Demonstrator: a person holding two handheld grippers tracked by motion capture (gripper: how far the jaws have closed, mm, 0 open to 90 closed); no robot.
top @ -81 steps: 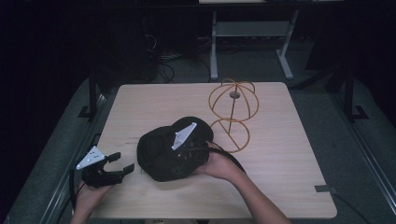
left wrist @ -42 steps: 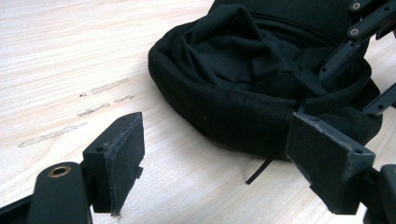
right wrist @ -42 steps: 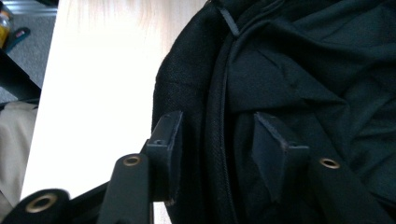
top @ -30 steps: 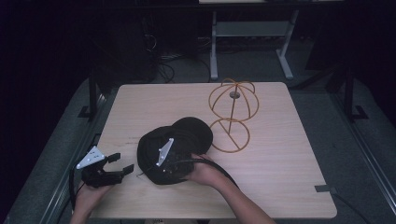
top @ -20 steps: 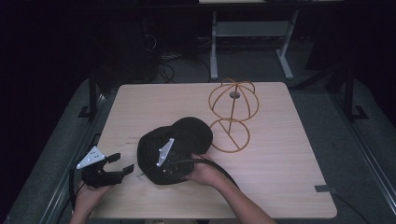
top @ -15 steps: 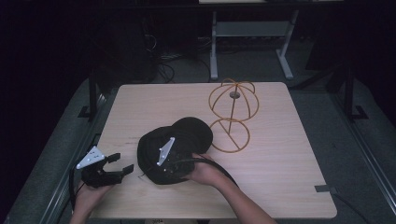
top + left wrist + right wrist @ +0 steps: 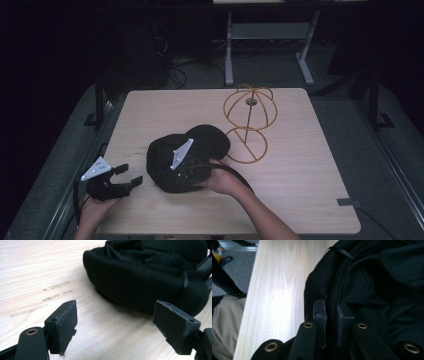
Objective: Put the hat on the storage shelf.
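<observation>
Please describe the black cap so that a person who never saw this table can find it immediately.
On the light wooden table, look just left of the golden wire hat stand. The black cap lies there, its rim pinched by the right gripper. It is the one soft, dark fabric thing; the stand is bare wire.

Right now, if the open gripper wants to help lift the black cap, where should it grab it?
Probably the cap's rolled lower edge facing the left gripper. That edge is thin enough to fit between its wide-open jaws, while the crown bulges too much. Come in low along the table from the cap's left side. The right gripper already pinches the rim on the opposite side, so the cap would hang evenly.
</observation>
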